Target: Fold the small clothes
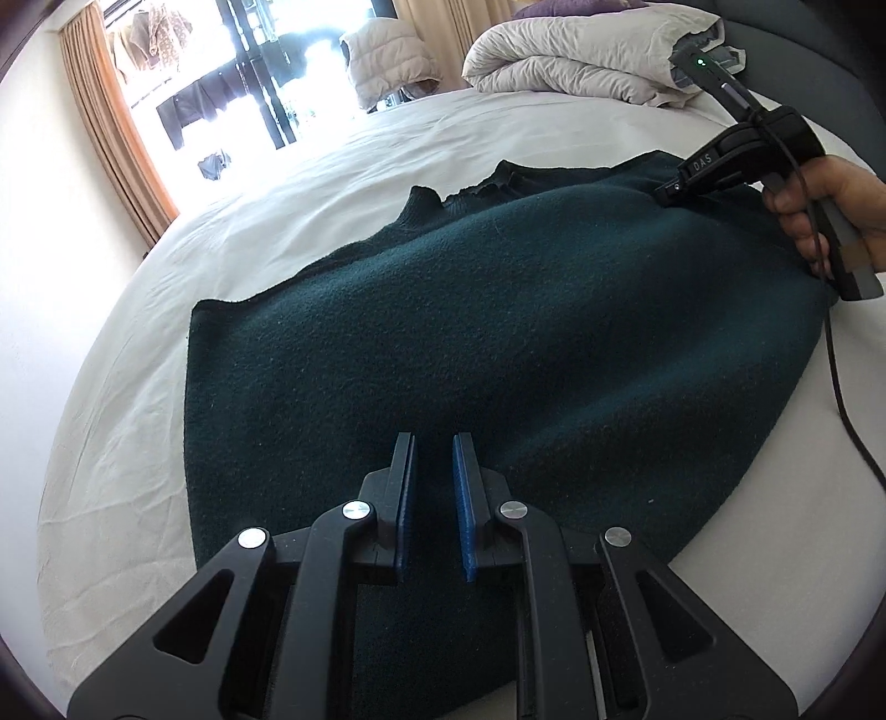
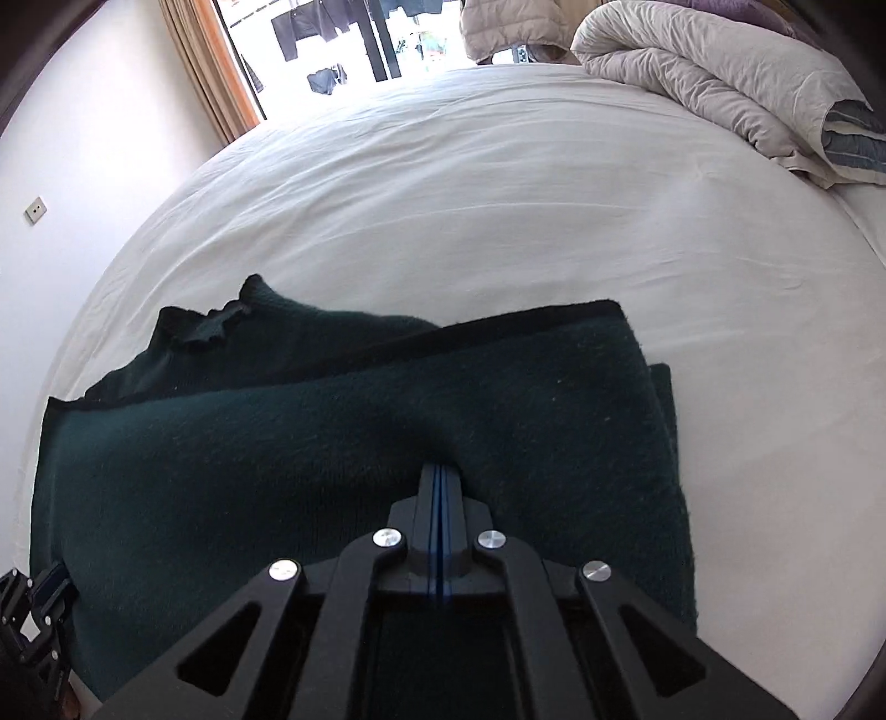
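Note:
A dark green knitted sweater [image 1: 498,343] lies folded on a white bed sheet [image 1: 138,443], its collar at the far side. My left gripper [image 1: 433,443] is open with blue pads, just above the sweater's near edge, holding nothing. My right gripper [image 2: 441,471] is shut, its tips pressed into the top layer of the sweater [image 2: 332,443]; whether cloth sits between the pads is hidden. It also shows in the left wrist view [image 1: 673,191], held by a hand at the sweater's far right corner. The left gripper shows at the lower left of the right wrist view [image 2: 33,609].
A bunched beige duvet [image 1: 581,50] lies at the far end of the bed; it also shows in the right wrist view [image 2: 720,83]. A window with orange curtains [image 1: 111,122] and hanging clothes is beyond. A black cable [image 1: 841,399] trails from the right gripper across the sheet.

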The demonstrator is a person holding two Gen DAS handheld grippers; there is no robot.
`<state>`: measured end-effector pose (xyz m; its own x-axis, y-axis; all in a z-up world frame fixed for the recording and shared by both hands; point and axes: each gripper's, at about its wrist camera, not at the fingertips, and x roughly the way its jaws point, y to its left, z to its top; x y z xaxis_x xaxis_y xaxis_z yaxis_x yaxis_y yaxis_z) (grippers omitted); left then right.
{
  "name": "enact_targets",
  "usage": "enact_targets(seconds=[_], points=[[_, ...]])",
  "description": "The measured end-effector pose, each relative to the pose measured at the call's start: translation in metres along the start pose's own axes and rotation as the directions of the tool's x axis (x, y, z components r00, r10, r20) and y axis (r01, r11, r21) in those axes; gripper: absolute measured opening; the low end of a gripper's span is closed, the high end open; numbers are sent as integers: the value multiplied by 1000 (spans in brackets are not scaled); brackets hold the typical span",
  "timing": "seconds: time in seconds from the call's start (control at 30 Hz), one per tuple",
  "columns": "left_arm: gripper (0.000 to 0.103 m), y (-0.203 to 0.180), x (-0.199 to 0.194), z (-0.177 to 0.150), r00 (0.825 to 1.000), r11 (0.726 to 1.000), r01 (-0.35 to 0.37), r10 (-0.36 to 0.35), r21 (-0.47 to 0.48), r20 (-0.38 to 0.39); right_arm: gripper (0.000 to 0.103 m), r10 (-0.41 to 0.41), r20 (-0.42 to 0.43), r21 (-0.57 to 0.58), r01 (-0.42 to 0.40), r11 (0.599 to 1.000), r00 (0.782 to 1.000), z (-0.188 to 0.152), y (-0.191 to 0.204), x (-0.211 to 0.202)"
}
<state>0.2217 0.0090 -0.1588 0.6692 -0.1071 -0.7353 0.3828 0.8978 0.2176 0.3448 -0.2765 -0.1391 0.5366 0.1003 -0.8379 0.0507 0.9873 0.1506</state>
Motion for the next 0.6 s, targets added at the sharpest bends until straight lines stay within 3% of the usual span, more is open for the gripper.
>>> enact_targets(seconds=[0.13, 0.23, 0.27, 0.3, 0.37, 0.43, 0.5, 0.6], points=[[13, 15, 0, -15, 999, 996, 29, -31, -85, -13, 0, -26, 42, 40, 24, 999, 999, 9, -4, 2], [13, 31, -5, -26, 998, 985, 56, -60, -164, -21, 0, 1, 80, 101, -9, 995, 997, 6, -7, -12], [13, 34, -8, -30, 998, 983, 54, -59, -177, -22, 7, 1, 110, 100, -12, 995, 994, 2, -5, -25], [13, 37, -11, -32, 998, 980, 52, -57, -192, -21, 23, 17, 144, 93, -31, 995, 989, -4, 1, -38], [13, 44, -19, -34, 998, 970, 54, -59, -238, -16, 38, 112, 201, 58, -126, 990, 973, -17, 11, -61], [14, 53, -28, -28, 999, 958, 48, -50, -284, 2, 44, 198, 232, 15, -207, 978, 952, -30, 23, -77], [13, 60, -35, -14, 998, 952, 45, -33, -301, 45, 57, 257, 211, -7, -262, 965, 943, -39, 29, -77], [13, 66, -27, 13, 999, 962, -2, 14, -273, 40, 57, 211, 157, 9, -215, 976, 965, -39, 22, -56]])
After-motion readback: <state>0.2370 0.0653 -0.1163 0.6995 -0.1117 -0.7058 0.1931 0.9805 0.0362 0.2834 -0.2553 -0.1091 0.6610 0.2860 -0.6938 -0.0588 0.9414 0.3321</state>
